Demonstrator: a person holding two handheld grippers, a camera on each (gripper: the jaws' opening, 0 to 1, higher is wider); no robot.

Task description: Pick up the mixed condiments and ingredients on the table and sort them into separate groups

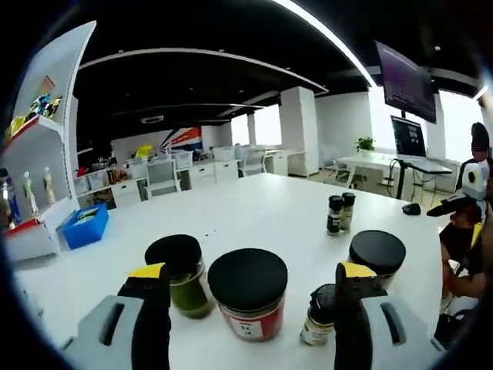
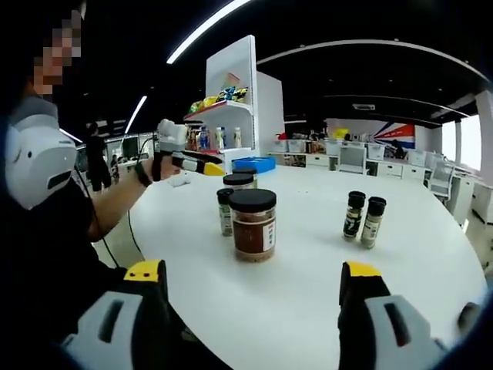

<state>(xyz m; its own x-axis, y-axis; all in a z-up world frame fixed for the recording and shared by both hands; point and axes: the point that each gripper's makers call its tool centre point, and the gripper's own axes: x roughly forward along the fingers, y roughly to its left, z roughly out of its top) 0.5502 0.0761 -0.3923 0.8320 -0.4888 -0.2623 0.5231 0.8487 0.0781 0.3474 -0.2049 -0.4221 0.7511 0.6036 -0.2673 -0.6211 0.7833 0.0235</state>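
Note:
On the white round table (image 1: 254, 204) stand a red-labelled jar (image 1: 248, 297) with a black lid, a green-filled jar (image 1: 181, 276) to its left, a small spice bottle (image 1: 318, 316) to its right and another black-lidded jar (image 1: 377, 254). Two small spice bottles (image 1: 340, 212) stand farther back. My left gripper (image 1: 251, 271) is open, with the red-labelled jar just ahead between its jaws. My right gripper (image 2: 253, 271) is open over bare table, short of a brown jar (image 2: 252, 225). A small bottle (image 2: 224, 210) and the pair of spice bottles (image 2: 363, 218) flank it. A person's hand holds the left gripper (image 2: 189, 160) beyond.
A white shelf unit (image 2: 231, 100) with bottles and a blue bin (image 2: 253, 163) stand past the table's far side. The person (image 2: 46, 200) stands at the table's left edge. A small black object (image 1: 411, 208) lies near a monitor stand (image 1: 408, 139). Desks and chairs fill the background.

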